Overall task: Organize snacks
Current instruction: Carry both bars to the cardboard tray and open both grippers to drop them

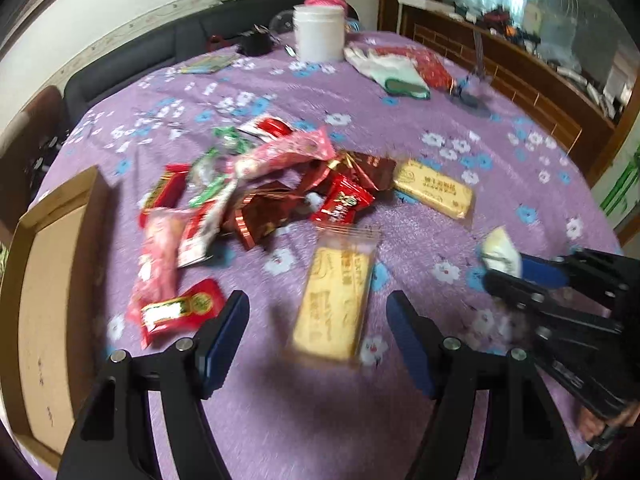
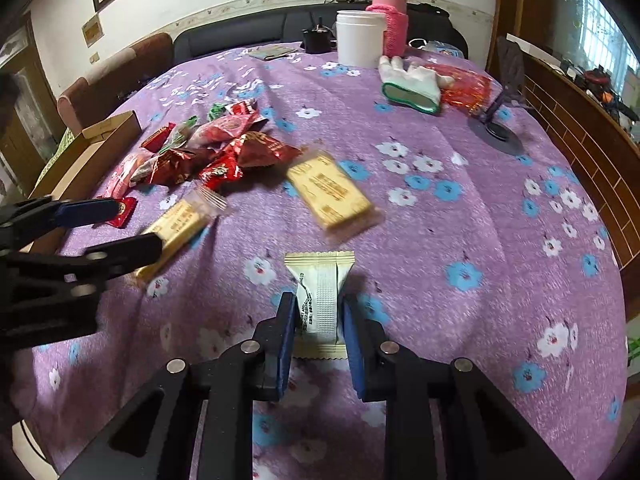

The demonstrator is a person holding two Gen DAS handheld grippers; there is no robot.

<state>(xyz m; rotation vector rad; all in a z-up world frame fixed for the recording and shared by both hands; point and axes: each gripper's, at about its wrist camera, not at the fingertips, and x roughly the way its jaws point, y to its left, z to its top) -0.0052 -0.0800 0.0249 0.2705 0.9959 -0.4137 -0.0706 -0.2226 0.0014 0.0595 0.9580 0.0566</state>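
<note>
While set low over the purple flowered cloth (image 2: 460, 240) on the bench, right claw (image 2: 319, 326) closed tight on a cream-white snack packet (image 2: 320, 300), blue pads (image 2: 286, 332) pressed against both long sides, packet lying flat on the cloth with its crimped ends showing above and below the grip. In the left wrist view, same packet (image 1: 502, 254) seen only as a pale end poking out past the right claw (image 1: 516, 268) at the right edge.

Left claw (image 1: 318, 316) standing partly open, nothing held. Between its blue pads (image 1: 224, 328), but clear of both, a yellow biscuit bar (image 1: 334, 300) in clear wrap, flat on the cloth and blurred. From the right wrist view, left claw (image 2: 132, 226) coming in from the left edge, over that same bar (image 2: 176, 232).

Second yellow biscuit bar (image 2: 330, 194) lying further out, near the middle of the bench. Just left of it, a heap of red, pink and green snack packets (image 1: 256, 192), loosely piled. A single small red packet (image 1: 180, 312) apart from the heap, close to the left pad. Open cardboard box (image 1: 44, 280) at the bench's left edge, beside the heap.

At the far side: white tub (image 2: 360, 38), pink-sleeved bottle (image 2: 390, 16), white glove (image 2: 412, 80) with green cuff, red foil bag (image 2: 468, 86) behind the glove.
</note>
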